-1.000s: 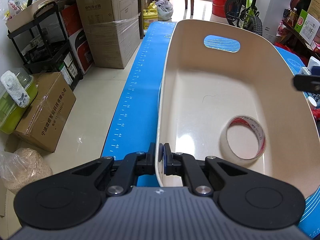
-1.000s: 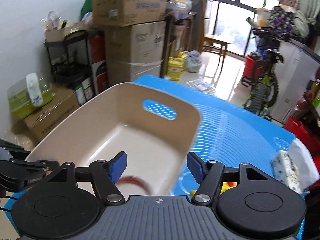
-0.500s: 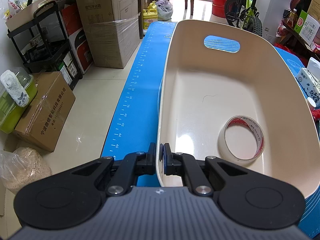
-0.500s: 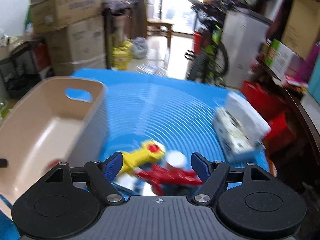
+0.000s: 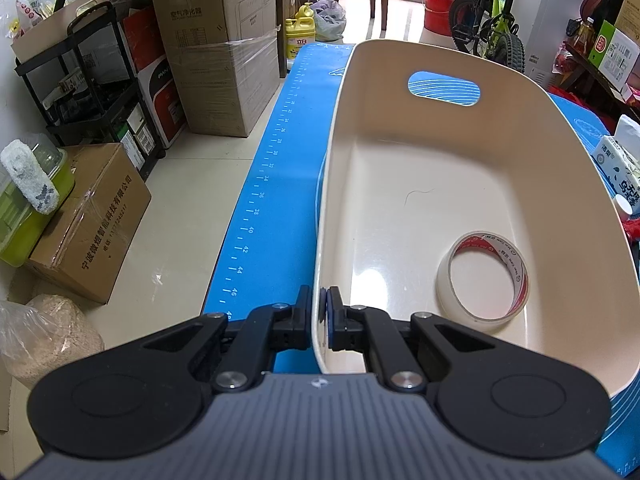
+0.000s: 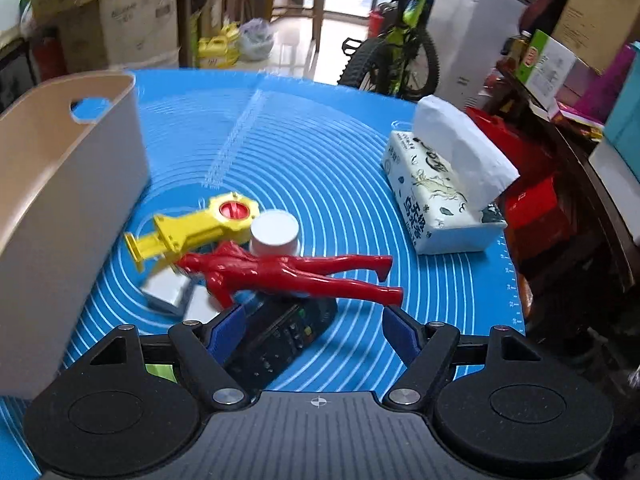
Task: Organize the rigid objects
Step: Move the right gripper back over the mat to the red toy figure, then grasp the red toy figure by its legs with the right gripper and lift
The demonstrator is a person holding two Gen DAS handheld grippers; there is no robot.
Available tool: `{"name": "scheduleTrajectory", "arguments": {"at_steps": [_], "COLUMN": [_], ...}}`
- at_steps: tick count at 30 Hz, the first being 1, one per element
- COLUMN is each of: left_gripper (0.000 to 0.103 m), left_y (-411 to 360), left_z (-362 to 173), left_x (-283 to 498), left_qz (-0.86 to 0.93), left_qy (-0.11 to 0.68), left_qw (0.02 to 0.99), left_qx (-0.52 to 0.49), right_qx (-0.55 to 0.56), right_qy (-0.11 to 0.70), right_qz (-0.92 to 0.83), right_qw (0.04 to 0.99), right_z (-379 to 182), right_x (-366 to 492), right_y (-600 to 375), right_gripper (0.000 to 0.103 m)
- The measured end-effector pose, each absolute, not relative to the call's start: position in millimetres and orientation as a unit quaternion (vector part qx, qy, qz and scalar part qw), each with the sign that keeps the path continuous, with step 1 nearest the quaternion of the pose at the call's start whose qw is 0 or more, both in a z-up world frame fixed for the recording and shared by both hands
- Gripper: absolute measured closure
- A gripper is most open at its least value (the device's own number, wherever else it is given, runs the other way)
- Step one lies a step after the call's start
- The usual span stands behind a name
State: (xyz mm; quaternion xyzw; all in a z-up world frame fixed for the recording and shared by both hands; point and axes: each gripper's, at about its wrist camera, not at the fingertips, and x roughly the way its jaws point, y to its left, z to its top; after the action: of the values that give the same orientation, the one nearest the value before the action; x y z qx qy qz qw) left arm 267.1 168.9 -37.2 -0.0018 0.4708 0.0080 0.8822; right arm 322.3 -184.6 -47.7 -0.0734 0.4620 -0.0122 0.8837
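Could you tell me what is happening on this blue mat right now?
A person is sorting rigid items into a beige bin. The left gripper is shut on the bin's near rim, steadying it; a tape roll already lies inside. The right gripper is open above the pile of loose items: a red figure, a yellow toy, a white cap and a black remote.

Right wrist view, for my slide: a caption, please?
Open right gripper hovers over red figure beside beige bin.
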Motion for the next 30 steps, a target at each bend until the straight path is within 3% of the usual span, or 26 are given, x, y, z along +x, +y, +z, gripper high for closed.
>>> {"name": "scheduleTrajectory", "arguments": {"at_steps": [10, 23, 25, 27, 30], "left_gripper": [0.094, 0.091, 0.091, 0.09, 0.09], "left_y": [169, 169, 169, 170, 171], "left_z": [-37, -37, -37, -36, -36], "left_x": [267, 267, 267, 267, 267], "left_qz": [0.008, 0.008, 0.008, 0.008, 0.008], "left_qy": [0.47, 0.47, 0.47, 0.47, 0.47], "left_qw": [0.882, 0.882, 0.883, 0.883, 0.883], "left_qx": [0.001, 0.002, 0.002, 0.001, -0.002], "right_qx": [-0.22, -0.358, -0.36, -0.357, -0.367], "right_qy": [0.447, 0.493, 0.508, 0.526, 0.52], "right_qz": [0.038, 0.164, 0.17, 0.176, 0.19], "right_qw": [0.866, 0.776, 0.764, 0.752, 0.748], "right_z": [-44, -58, -64, -69, -70], "right_x": [340, 383, 387, 388, 380], "right_y": [-173, -142, -140, -138, -135], "right_gripper": [0.024, 0.025, 0.03, 0.056, 0.063]}}
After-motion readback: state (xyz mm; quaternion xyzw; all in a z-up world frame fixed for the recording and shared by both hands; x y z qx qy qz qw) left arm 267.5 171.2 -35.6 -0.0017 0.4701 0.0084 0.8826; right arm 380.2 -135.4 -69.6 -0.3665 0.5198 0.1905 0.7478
